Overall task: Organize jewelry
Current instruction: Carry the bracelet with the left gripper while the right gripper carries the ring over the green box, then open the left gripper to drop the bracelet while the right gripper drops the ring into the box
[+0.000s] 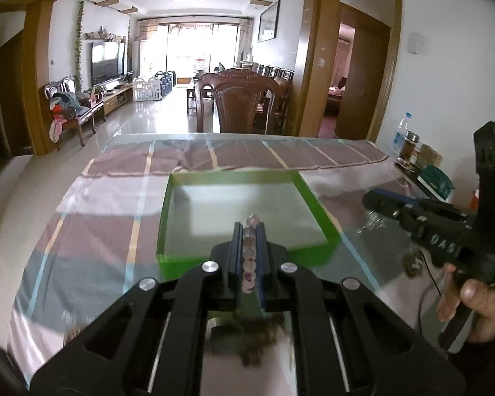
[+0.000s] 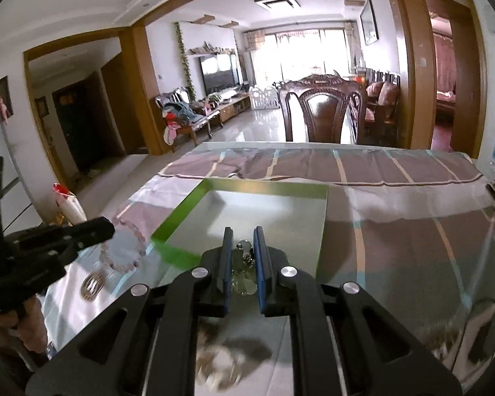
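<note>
left gripper (image 1: 250, 231): we clamp a pink bead bracelet (image 1: 249, 257), lower centre.
right gripper (image 2: 242, 241): we pinch silver jewelry (image 2: 244, 264) over the green tray (image 2: 175, 217).
surface: glass-topped striped cloth (image 2: 412, 231).

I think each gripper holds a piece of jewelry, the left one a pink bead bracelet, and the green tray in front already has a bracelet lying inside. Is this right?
Not quite. The tray holds no jewelry; its pale floor is bare in both wrist views. The rest stands: the left gripper is shut on the pink bead bracelet, and the right gripper grips a silvery piece.
</note>
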The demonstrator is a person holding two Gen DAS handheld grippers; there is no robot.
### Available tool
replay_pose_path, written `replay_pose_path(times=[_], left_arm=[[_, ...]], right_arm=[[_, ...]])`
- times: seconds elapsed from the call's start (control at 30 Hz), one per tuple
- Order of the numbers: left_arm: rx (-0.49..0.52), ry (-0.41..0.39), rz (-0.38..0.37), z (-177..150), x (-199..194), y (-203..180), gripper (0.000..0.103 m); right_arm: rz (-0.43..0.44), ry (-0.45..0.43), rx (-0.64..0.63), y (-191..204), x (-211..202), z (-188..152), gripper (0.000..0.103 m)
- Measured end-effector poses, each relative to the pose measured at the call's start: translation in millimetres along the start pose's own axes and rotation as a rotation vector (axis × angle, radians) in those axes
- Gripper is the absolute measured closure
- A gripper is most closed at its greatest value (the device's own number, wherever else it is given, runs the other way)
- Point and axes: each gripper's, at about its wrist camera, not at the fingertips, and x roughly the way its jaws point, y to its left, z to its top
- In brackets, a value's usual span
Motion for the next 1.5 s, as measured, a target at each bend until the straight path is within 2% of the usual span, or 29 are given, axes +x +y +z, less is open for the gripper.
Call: replay_pose_path(times=[0.23, 0.33, 0.57, 0.7, 1.03, 1.1, 1.13, 1.17, 1.2, 1.23, 1.3, 1.4, 1.5], left_arm=[[-0.027, 0.085, 0.046, 34.2, 84.8, 19.4, 0.095], [-0.051, 0.126, 0.068, 32.7, 119.7, 31.5, 0.095], [-0.077, 0.216, 0.087, 16.3, 173.6, 46.9, 0.095], [-0.090, 0.245, 0.088, 8.0, 187.4, 55.2, 0.095], [-0.104, 0.264, 0.094, 5.6, 199.5, 62.7, 0.095], [-0.109, 0.261, 0.096, 6.5, 198.6, 63.2, 0.094], [-0.112, 0.250, 0.098, 6.9, 196.9, 63.8, 0.086], [-0.117, 0.229, 0.100, 8.2, 192.7, 64.2, 0.072], [-0.124, 0.203, 0.115, 9.9, 186.2, 64.7, 0.028], [-0.130, 0.162, 0.135, 11.6, 177.9, 65.3, 0.011], [-0.132, 0.025, 0.186, 14.1, 145.2, 63.3, 0.011], [-0.127, -0.042, 0.161, 12.7, 99.1, 58.7, 0.011], [-0.129, -0.173, 0.169, -6.7, 31.9, 54.3, 0.007]], right_arm=[[-0.007, 0.076, 0.050, -18.1, 69.4, 15.9, 0.090], [-0.004, 0.105, 0.074, -24.6, 90.7, 14.0, 0.091], [-0.029, 0.173, 0.083, -37.3, 132.4, 8.1, 0.090], [-0.033, 0.188, 0.085, -41.1, 143.8, 4.9, 0.091], [-0.046, 0.213, 0.086, -44.0, 155.8, -1.5, 0.090], [-0.051, 0.221, 0.074, -42.1, 155.8, -0.7, 0.088], [-0.058, 0.223, 0.062, -40.3, 155.2, -0.6, 0.083], [-0.076, 0.220, 0.049, -38.4, 152.8, -0.8, 0.059], [-0.099, 0.200, 0.044, -36.4, 147.4, -0.6, 0.044], [-0.117, 0.166, 0.043, -35.4, 139.3, -0.4, 0.029], [-0.134, 0.106, 0.042, -33.6, 118.5, 0.6, 0.026], [-0.118, 0.051, 0.048, -27.1, 72.8, -1.7, 0.026], [-0.122, -0.049, 0.007, -11.4, 5.6, -17.8, 0.026]])
